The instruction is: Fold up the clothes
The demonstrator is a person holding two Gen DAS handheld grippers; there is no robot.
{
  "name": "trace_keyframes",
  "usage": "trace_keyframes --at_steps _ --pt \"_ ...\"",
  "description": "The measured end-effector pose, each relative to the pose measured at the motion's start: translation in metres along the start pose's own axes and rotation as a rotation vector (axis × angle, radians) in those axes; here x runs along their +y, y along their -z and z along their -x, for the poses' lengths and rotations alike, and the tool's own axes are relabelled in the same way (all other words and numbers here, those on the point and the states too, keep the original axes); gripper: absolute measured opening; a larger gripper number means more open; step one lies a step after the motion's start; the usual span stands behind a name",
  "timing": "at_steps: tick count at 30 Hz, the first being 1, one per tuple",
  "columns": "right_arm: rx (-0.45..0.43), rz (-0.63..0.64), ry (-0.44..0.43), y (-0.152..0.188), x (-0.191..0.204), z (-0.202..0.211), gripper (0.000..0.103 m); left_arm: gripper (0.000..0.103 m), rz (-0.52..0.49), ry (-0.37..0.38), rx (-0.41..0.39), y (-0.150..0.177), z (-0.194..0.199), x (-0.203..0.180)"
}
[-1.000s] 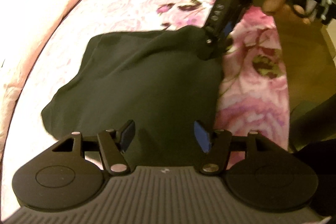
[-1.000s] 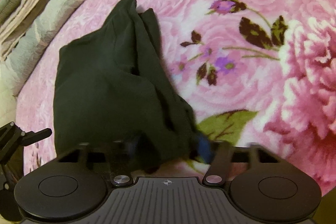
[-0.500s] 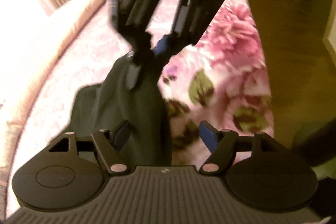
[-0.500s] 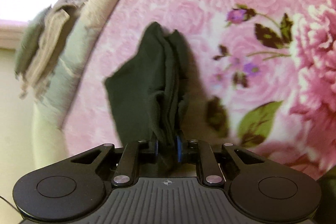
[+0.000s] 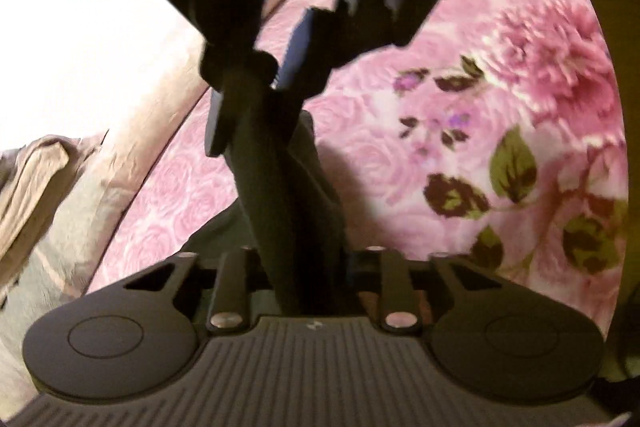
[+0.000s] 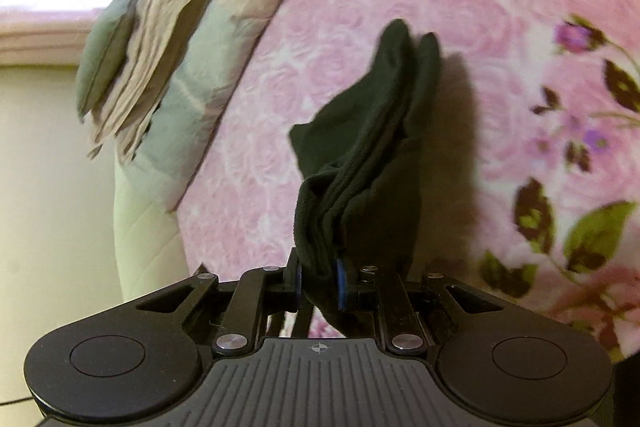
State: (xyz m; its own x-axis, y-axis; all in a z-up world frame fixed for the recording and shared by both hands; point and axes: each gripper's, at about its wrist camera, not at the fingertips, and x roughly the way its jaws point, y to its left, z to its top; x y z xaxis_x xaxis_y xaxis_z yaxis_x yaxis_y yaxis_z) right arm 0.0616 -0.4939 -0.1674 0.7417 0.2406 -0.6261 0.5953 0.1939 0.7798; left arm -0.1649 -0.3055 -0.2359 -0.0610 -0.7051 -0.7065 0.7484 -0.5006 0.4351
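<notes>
A dark green garment (image 6: 372, 147) hangs bunched and lifted above the pink floral bedspread (image 6: 480, 7). My right gripper (image 6: 319, 285) is shut on its upper edge, the cloth squeezed between the blue pads. In the left wrist view the same garment (image 5: 280, 195) stretches as a taut band from the right gripper (image 5: 256, 95) overhead down into my left gripper (image 5: 308, 267). The left fingers stand close together with the cloth between them.
A cream and pale green quilt (image 6: 168, 99) lies along the bed's far edge with a folded beige cloth (image 6: 152, 39) on top. The floral bedspread (image 5: 500, 107) spreads to the right. A bright window glares at the upper left.
The garment went from lying flat on the bed to being lifted and bunched. The right gripper rose with it. The left gripper closed from open onto the lower cloth.
</notes>
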Motion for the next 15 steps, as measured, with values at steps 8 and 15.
trace_keyframes --at_steps 8,15 --pt "-0.010 0.126 -0.075 0.002 0.047 0.003 0.014 0.014 0.140 0.061 -0.031 -0.010 0.038 0.059" --pt "-0.097 0.167 -0.029 0.015 0.107 0.048 0.014 0.014 0.256 0.205 -0.165 -0.039 0.086 0.092"
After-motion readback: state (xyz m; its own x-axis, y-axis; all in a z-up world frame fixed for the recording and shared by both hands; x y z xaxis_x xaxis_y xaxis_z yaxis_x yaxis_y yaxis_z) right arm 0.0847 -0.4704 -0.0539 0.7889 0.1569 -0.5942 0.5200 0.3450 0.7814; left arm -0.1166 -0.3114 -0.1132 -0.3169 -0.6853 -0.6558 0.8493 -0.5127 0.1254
